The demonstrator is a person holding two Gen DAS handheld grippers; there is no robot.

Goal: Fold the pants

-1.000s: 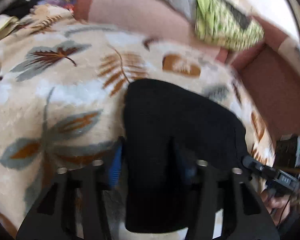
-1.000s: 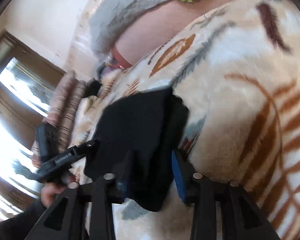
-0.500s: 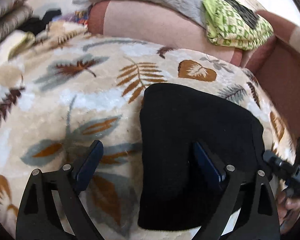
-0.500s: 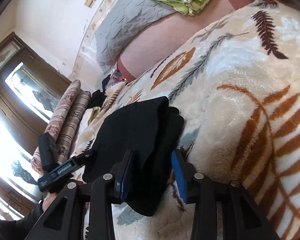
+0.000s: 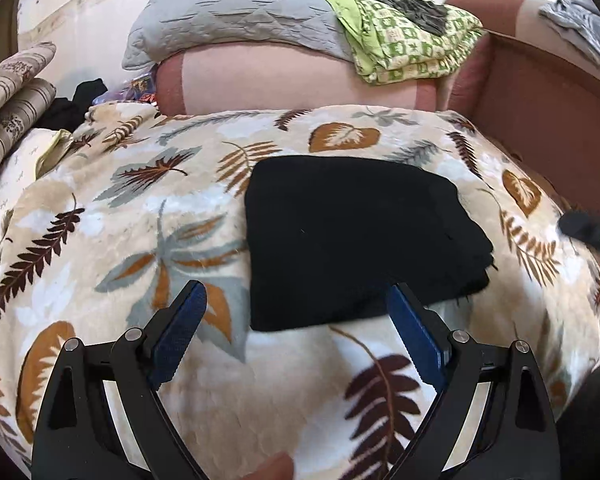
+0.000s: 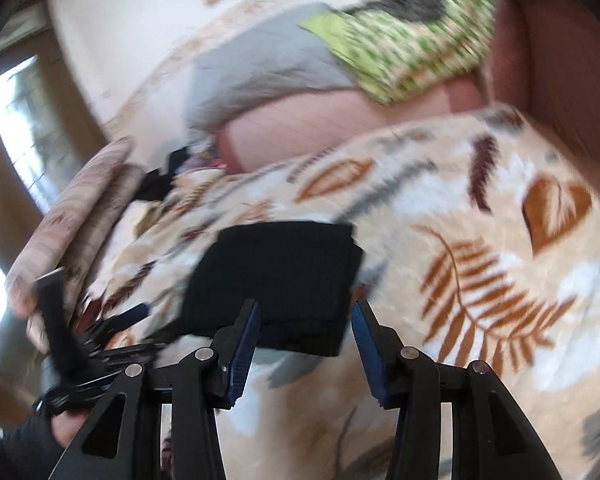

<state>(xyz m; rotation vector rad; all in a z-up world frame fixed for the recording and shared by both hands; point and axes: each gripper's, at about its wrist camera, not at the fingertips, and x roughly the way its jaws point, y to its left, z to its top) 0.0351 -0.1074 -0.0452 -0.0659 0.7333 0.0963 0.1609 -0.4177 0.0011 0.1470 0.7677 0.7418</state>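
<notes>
Left wrist: left gripper [image 5: 296,304] fingers now wide, empty; right gripper [image 6: 304,316] opening, released. Pants [image 5: 356,236] folded on blanket [image 5: 100,216]; likely finished.

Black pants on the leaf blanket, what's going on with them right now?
A person holding a claw in each hand is folding the black pants, which lie as a compact folded rectangle on the leaf-print blanket. The left claw stands wide open and empty. The right claw is opening, nothing pinched between its pads.
</notes>
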